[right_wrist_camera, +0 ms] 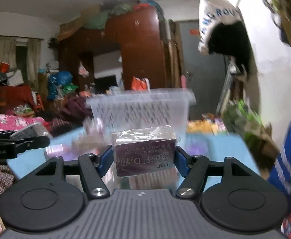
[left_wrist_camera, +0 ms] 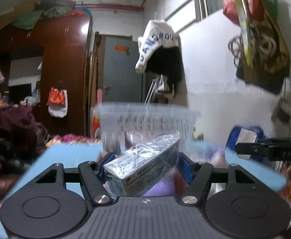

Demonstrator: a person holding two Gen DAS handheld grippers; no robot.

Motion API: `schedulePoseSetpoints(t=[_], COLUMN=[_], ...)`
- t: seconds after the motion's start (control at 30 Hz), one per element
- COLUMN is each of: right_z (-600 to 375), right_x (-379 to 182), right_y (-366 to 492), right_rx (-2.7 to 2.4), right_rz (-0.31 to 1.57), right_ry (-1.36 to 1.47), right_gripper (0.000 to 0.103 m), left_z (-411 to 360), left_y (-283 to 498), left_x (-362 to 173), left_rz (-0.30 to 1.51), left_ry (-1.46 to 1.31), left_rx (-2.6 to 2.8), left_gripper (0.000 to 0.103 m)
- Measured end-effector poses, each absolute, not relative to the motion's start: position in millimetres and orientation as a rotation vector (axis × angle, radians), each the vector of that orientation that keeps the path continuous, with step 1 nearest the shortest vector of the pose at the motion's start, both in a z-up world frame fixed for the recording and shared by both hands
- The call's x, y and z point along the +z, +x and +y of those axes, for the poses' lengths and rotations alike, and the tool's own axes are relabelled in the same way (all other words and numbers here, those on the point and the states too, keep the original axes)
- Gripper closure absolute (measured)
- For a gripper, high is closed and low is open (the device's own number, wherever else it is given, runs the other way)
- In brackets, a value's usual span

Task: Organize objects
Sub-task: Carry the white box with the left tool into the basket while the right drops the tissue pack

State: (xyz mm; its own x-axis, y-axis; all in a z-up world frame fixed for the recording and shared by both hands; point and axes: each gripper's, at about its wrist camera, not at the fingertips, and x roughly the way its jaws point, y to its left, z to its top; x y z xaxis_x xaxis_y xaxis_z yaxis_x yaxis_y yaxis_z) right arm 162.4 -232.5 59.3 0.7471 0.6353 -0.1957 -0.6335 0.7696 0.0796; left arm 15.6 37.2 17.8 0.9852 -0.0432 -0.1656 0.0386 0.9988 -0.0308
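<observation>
The left gripper (left_wrist_camera: 143, 163) was clamped half-wide on a plastic-wrapped grey carton (left_wrist_camera: 143, 159) at lower centre; the right gripper (right_wrist_camera: 143, 159) likewise gripped a wrapped maroon calcium-carbonate box (right_wrist_camera: 144, 155) — both just before a translucent slotted basket (right_wrist_camera: 140, 107), over a blue tabletop (left_wrist_camera: 65, 153).

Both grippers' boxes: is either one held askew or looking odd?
Yes. The grey box in the left gripper sits tilted, one corner up, its plastic wrap loose. The maroon box in the right gripper is square but its print reads upside down.
</observation>
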Motion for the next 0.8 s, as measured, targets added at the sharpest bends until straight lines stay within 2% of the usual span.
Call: schedulePoseSetpoints(t=[0.2, 0.4, 0.43, 0.47, 0.5, 0.53, 0.67, 0.8], right_z=[-175.4, -131.4, -129.6, -129.5, -132.9, -138.4, -168.5, -205.1], right_x=[134.5, 132.2, 128.9, 127.5, 126.3, 126.1, 125.5, 95.4], right_y=[244.2, 313.2, 317.6, 319.5, 317.8, 312.6, 274.1, 218.9], right_rx=[0.655, 0.63, 0.636, 0.63, 0.605, 0.591, 0.624, 0.648], right_rz=[0.144, 0.24, 0.254, 0.273, 0.275, 0.257, 0.269, 0.283], right_ry=[-0.08, -0.162, -0.16, -0.156, -0.14, -0.123, -0.072, -0.104], right_gripper=[0.036, 0.035, 0.028, 0.013, 0.007, 0.0, 0.0, 0.0], left_z=[55.6, 66.7, 67.2, 68.3, 69.9, 70.9, 70.0, 75.0], left_y=[129.3, 221.6, 227.1, 233.4, 234.1, 232.0, 192.6, 132.8], left_x=[92.4, 98.7, 96.5, 93.1, 88.6, 86.3, 81.4, 67.7], left_rz=[0.204, 0.33, 0.338, 0.348, 0.352, 0.346, 0.248, 0.271], left_ry=[-0.053, -0.053, -0.05, -0.053, -0.065, -0.074, -0.047, -0.038], left_rx=[-0.023, 0.022, 0.025, 0.032, 0.043, 0.038, -0.005, -0.035], left_gripper=[0.033, 0.03, 0.026, 0.013, 0.002, 0.001, 0.0, 0.0])
